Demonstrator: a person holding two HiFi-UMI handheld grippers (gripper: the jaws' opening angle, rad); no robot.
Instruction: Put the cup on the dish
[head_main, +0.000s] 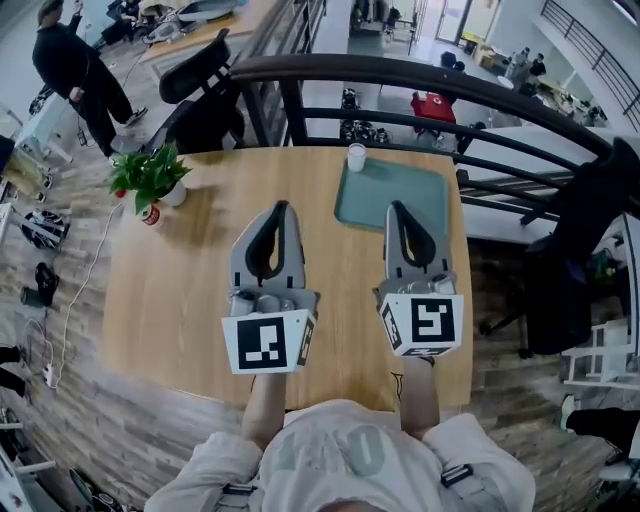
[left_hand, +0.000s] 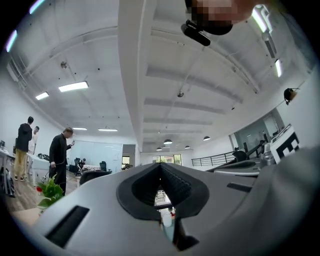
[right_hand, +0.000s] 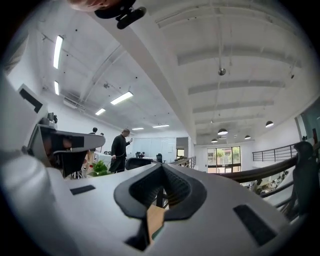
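Note:
A small white cup (head_main: 356, 157) stands at the far left corner of a teal dish (head_main: 365, 205) on the wooden table; whether it rests on the dish or just beyond its rim I cannot tell. My left gripper (head_main: 283, 207) is over bare wood to the left of the dish, shut with nothing in it. My right gripper (head_main: 396, 207) is held over the dish's near right part, also shut and empty. In the left gripper view the closed gripper (left_hand: 160, 164) frames the cup (left_hand: 165, 218) through the gap below the tips. In the right gripper view the shut gripper (right_hand: 162, 165) shows only wood beneath.
A potted plant (head_main: 150, 180) stands at the table's far left. A dark curved railing (head_main: 400, 75) runs just beyond the far edge, with an office chair (head_main: 200, 95) behind it. A person (head_main: 75, 70) stands at the far left. The table's right edge (head_main: 465, 300) drops to wooden floor.

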